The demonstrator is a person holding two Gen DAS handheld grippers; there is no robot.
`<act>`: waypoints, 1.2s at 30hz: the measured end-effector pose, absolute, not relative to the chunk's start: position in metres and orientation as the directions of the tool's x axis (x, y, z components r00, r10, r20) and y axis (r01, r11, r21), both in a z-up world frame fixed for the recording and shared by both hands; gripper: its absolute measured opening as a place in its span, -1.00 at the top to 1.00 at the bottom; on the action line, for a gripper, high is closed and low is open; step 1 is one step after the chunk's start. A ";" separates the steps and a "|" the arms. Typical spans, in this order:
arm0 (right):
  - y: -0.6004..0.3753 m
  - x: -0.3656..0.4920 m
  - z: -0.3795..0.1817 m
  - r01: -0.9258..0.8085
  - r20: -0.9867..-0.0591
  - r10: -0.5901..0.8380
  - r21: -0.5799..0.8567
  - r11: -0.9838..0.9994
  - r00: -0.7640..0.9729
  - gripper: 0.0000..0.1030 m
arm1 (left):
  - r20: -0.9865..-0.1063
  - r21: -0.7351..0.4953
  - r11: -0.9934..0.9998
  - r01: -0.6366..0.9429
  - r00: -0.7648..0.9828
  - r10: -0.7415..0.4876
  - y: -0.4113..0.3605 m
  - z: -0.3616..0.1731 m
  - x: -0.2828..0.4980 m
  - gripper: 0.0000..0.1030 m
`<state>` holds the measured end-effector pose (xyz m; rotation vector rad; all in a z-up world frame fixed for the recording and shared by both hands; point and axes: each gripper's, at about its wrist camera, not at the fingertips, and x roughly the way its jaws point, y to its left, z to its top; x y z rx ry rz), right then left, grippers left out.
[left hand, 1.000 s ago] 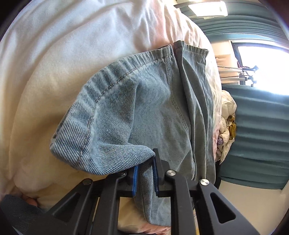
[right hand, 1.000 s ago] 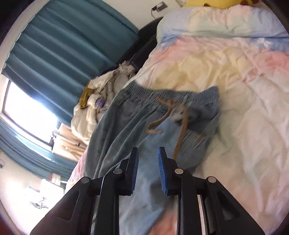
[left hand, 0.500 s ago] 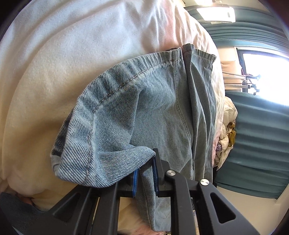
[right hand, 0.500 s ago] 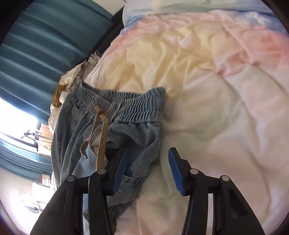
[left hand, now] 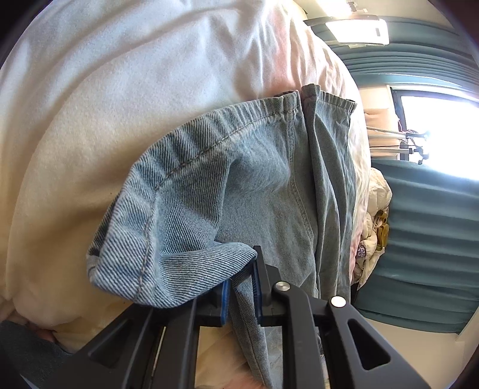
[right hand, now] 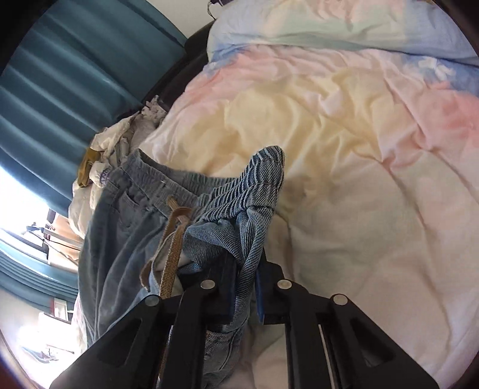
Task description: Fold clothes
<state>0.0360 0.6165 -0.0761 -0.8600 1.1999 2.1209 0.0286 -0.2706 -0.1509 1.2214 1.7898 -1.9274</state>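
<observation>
Light blue denim trousers [left hand: 263, 191] lie on a pastel bed cover. My left gripper [left hand: 242, 288] is shut on a leg hem, which curls over its left finger. In the right wrist view the elastic waistband [right hand: 245, 197] with a tan drawstring [right hand: 172, 254] shows. My right gripper [right hand: 244, 287] is shut on the waistband corner and holds it bunched up above the bed.
The bed cover [right hand: 344, 134] in pink, yellow and white spreads to the right, with a blue pillow [right hand: 329, 24] at the head. A heap of pale clothes [right hand: 113, 149] lies at the bed's edge by teal curtains [right hand: 66, 83] and a bright window [left hand: 440, 128].
My right gripper moved to the waistband corner, closed on it and lifted it. My left gripper kept hold of the leg hem and shifted slightly.
</observation>
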 end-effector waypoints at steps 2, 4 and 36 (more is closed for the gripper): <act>0.619 0.038 -0.052 -0.688 -0.718 0.153 0.551 -0.472 -0.679 0.85 | -0.695 -0.711 -0.210 0.671 -0.626 0.354 -0.273 -0.150 0.032 0.76; 0.620 0.038 -0.037 -0.675 -0.704 0.150 0.564 -0.476 -0.694 0.85 | -0.689 -0.716 -0.201 0.668 -0.631 0.356 -0.275 -0.147 0.036 0.76; 0.623 -0.306 -0.025 -0.685 -0.790 0.187 0.357 -0.634 -0.585 0.87 | -0.819 -0.552 -0.518 0.653 -0.542 0.189 -0.262 -0.135 -0.336 0.80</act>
